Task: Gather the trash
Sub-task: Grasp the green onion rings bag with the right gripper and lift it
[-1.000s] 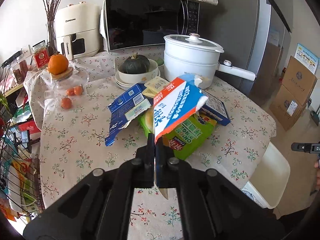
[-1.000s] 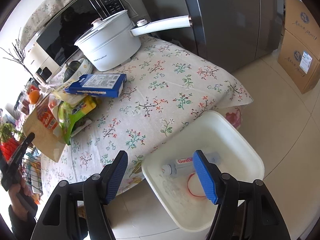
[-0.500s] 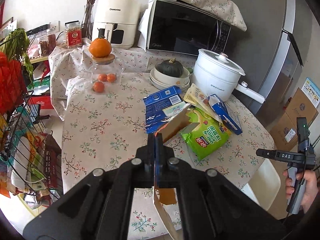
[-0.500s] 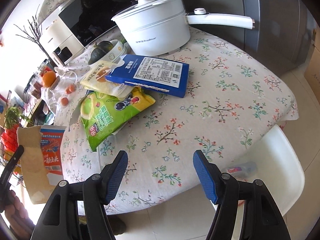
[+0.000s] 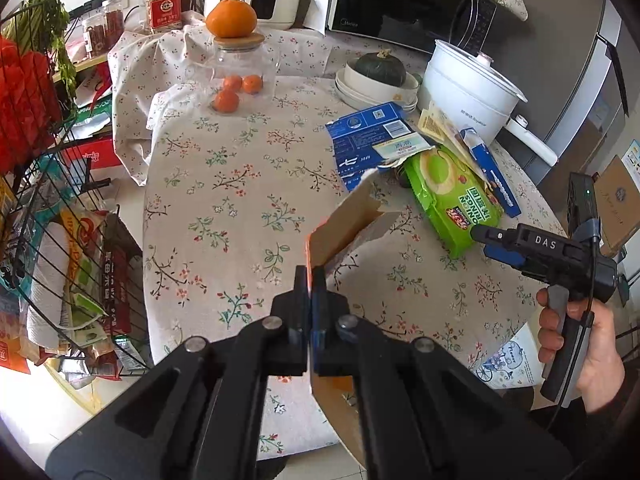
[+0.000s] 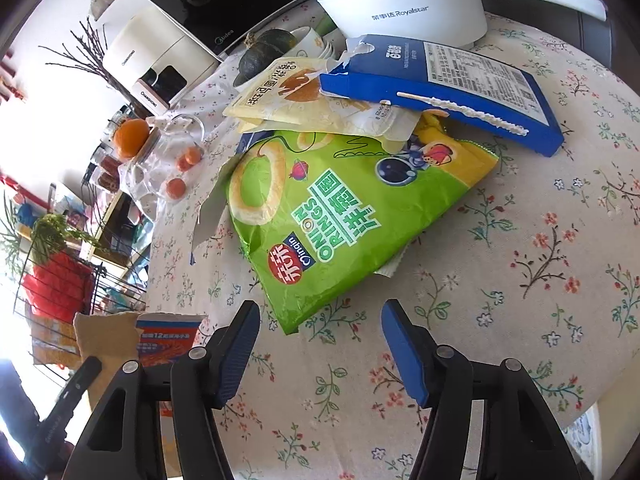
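My left gripper [image 5: 310, 276] is shut on an orange and blue carton [image 5: 348, 228], torn open with its brown inside showing, held above the near table edge; it also shows in the right wrist view [image 6: 160, 336]. My right gripper [image 6: 316, 336] is open and empty, just short of the corner of a green onion-rings bag [image 6: 340, 216]. On that bag lie a yellow snack pouch [image 6: 304, 100] and a blue box [image 6: 448, 80]. A flattened blue carton [image 5: 368, 140] lies beside them.
A white pot [image 6: 400, 0], a bowl with a dark squash [image 5: 380, 68], a glass jar [image 5: 240, 76] topped by an orange, a microwave [image 5: 404, 0] and an air fryer stand at the back of the floral table [image 5: 224, 200]. A wire rack [image 5: 60, 220] stands left.
The left gripper pulled back and down with the carton, away from the pile. The right gripper swung up from the white bin and closed in on the green bag.
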Demonstrator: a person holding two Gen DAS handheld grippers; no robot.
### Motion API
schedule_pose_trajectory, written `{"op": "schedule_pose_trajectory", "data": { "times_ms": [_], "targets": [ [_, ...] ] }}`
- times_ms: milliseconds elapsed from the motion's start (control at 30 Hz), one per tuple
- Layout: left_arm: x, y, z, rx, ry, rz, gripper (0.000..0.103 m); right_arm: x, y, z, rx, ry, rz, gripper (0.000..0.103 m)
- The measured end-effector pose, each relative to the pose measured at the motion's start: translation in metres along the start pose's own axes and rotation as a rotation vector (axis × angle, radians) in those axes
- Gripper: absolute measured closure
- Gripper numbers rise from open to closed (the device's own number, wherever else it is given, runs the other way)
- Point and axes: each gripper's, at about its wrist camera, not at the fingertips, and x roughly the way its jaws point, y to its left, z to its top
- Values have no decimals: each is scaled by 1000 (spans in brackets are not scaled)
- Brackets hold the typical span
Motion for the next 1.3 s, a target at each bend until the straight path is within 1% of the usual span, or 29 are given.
{"op": "schedule_pose_trajectory", "data": {
  "times_ms": [67,167,200,233,267,300,333,400,567,733,933,1167,1300],
  "targets": [
    [5,6,-4,-16,32,-5,101,7,-1,2,22,-8,15,43],
    [5,15,-6,-44,40,-12,101,18,-3,5,67,-13,58,50],
    [5,18,-7,-55,42,-20,101,21,-4,6,79,-12,75,58],
    [4,19,-7,-65,42,-25,101,24,-4,6,86,-5,87,69],
    [4,20,-7,-72,41,-30,101,27,-5,6,89,3,101,76],
    [3,20,-7,-77,37,-34,101,28,-5,6,89,9,112,86],
    [1,20,-6,-81,30,-36,102,27,-3,6,87,11,113,87],
    [-3,19,-4,-87,7,-33,102,23,4,6,53,13,119,94],
    [-10,12,1,-88,-28,-49,102,-6,25,1,-56,1,125,98],
    [-11,0,2,-76,-33,-72,102,-47,29,-6,-126,-31,148,100],
    [-12,-15,2,-66,-45,-96,102,-92,17,-11,-148,-74,155,100],
    [-12,-39,2,-35,-55,-110,102,-128,0,-17,-147,-97,166,100],
    [-8,-53,0,-14,-48,-113,102,-150,-9,-19,-161,-130,147,100]
  ]
}}
